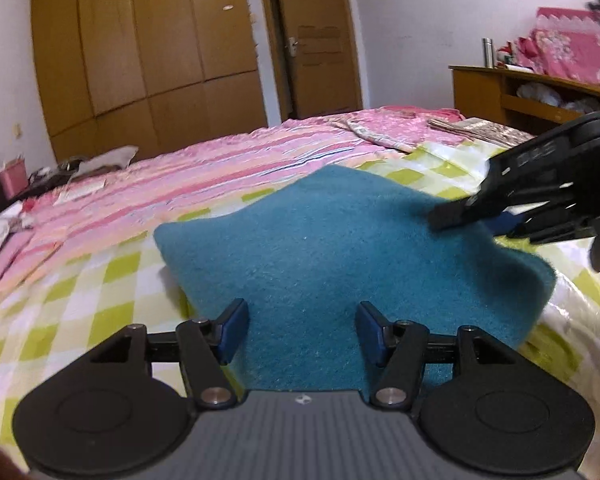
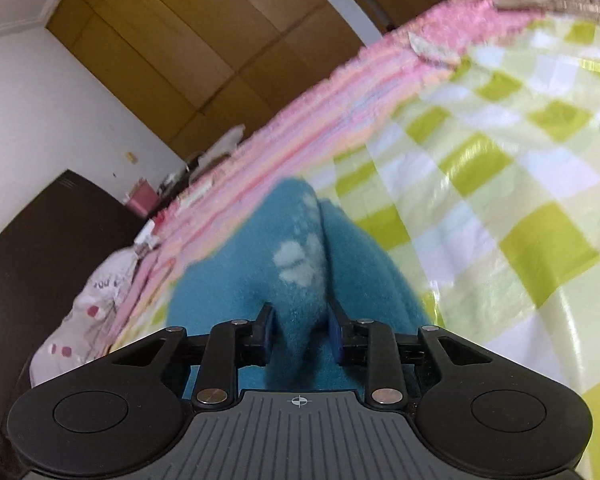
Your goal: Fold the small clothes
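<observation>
teal cloth (image 1: 340,248) straight ahead of left tool (image 1: 300,330), gaping, empty; right tool (image 2: 302,334) seemingly pinching its raised fold.

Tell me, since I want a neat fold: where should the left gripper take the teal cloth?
Probably its near edge, approached low from the near side. The teal cloth lies with that edge between the open left gripper fingers, while the right gripper pinches a raised ridge at the right side.

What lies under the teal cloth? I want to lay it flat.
The teal cloth rests on a green-checked sheet, visible all around it. Whatever sits directly beneath the cloth is covered.
</observation>
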The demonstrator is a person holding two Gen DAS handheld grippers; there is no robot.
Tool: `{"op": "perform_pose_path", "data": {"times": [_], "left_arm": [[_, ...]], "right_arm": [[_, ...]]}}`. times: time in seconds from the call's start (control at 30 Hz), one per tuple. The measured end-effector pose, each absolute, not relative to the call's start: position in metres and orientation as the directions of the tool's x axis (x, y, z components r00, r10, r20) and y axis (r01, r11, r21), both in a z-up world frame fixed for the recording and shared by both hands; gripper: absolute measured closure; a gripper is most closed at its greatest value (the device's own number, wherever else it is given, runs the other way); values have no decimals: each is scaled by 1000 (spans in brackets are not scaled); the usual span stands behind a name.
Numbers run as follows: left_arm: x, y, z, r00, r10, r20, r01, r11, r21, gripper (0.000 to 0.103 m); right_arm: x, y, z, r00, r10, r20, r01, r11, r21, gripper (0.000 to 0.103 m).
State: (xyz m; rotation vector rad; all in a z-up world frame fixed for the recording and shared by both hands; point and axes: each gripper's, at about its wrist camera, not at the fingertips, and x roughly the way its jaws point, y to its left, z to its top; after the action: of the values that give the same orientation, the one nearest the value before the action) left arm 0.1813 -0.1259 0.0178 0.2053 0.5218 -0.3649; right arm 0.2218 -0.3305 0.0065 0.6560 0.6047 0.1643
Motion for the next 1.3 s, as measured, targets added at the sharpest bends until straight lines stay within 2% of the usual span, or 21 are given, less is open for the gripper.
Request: {"op": "perform_pose_path", "data": {"times": [0.1, 0.17, 0.27, 0.3, 0.33, 0.4, 0.57, 0.67, 0.77, 0.9, 1.17, 1.27, 1.3], "left_arm": [[180, -121, 21, 793, -274, -544, 363, 930, 60, 40], [176, -117, 21, 792, -263, -551, 341, 939, 41, 40], [175, -115, 17, 769, -257, -585, 316, 949, -2, 40], [178, -116, 13, 758, -247, -604, 311, 950, 1, 39], [182, -119, 9, 745, -233, -625, 304, 953, 7, 39], [187, -119, 7, 733, -234, -639, 297, 955, -10, 39], [193, -109, 5, 709, -229, -666, 316, 949, 10, 35], [192, -102, 6, 712, -204, -672, 310, 950, 41, 35], [190, -94, 11, 699, -216, -681, 296, 955, 1, 35], [179, -96, 20, 706, -212, -675, 289, 957, 2, 36], [155, -98, 27, 700, -213, -682, 280, 960, -13, 35], [146, -98, 28, 700, -210, -683, 274, 962, -15, 33], [143, -98, 28, 700, -206, -684, 269, 963, -15, 29]], "right_arm": [[213, -326, 23, 832, 279, -480, 47, 827, 561, 75], [211, -317, 33, 837, 219, -502, 50, 883, 467, 73], [212, -305, 34, 840, 101, -533, 81, 948, 308, 60], [219, -303, 29, 817, 97, -568, 87, 954, 288, 61], [228, -305, 20, 785, 96, -611, 108, 951, 288, 59], [236, -311, 7, 758, 139, -638, 131, 925, 356, 59], [229, -308, 0, 733, 225, -642, 154, 864, 478, 60], [222, -289, -2, 718, 220, -660, 147, 880, 453, 60], [212, -281, 12, 714, 190, -674, 143, 903, 405, 60], [189, -280, 45, 770, 113, -628, 155, 922, 356, 59], [144, -230, 62, 789, 31, -614, 65, 989, 133, 60], [135, -223, 57, 780, 20, -625, 71, 990, 120, 60], [133, -224, 55, 776, 22, -630, 78, 988, 130, 60]]}}
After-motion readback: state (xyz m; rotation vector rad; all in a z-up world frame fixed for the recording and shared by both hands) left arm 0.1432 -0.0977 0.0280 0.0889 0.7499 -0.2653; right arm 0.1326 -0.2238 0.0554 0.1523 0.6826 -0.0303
